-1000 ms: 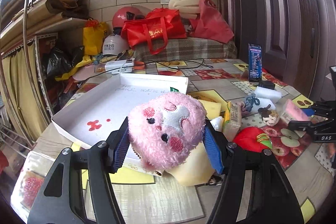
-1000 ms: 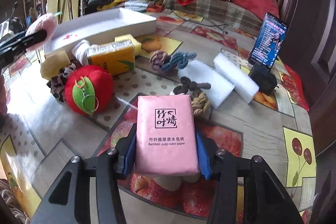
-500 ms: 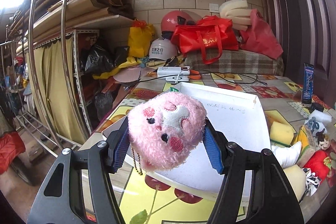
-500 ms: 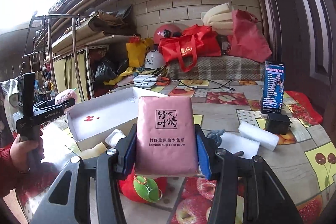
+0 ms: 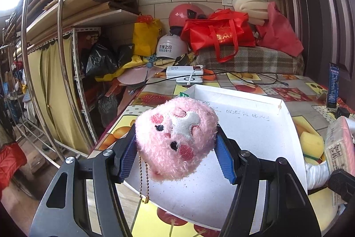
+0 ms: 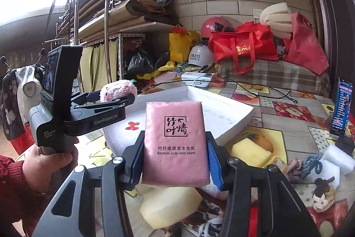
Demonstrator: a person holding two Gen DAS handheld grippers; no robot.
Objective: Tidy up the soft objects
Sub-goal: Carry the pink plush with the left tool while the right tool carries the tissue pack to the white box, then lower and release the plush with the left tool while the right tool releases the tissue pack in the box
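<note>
My left gripper (image 5: 176,153) is shut on a pink plush toy (image 5: 175,139) with a small bead chain hanging below it; it hangs over the near corner of the shallow white box (image 5: 261,126). From the right wrist view the same plush toy (image 6: 117,90) shows in the left gripper (image 6: 121,96), held by a person's hand (image 6: 46,168) at the box's left edge. My right gripper (image 6: 175,157) is shut on a pink tissue pack (image 6: 175,143), upright, in front of the white box (image 6: 221,117). The tissue pack (image 5: 339,146) also appears at the left view's right edge.
Yellow sponges (image 6: 250,151), a cream sponge (image 6: 170,206), white foam blocks (image 6: 337,159), knotted rope toys (image 6: 304,167) and a phone on a stand (image 6: 342,112) lie on the fruit-print table (image 6: 286,132). Red bags (image 5: 219,34), helmets and a power bank (image 5: 185,72) crowd the far end; metal racks stand left.
Both grippers swung left and lifted toward the white box, each keeping its object. The left gripper with the plush now sits at the box's left corner; the red apple toy has left view.
</note>
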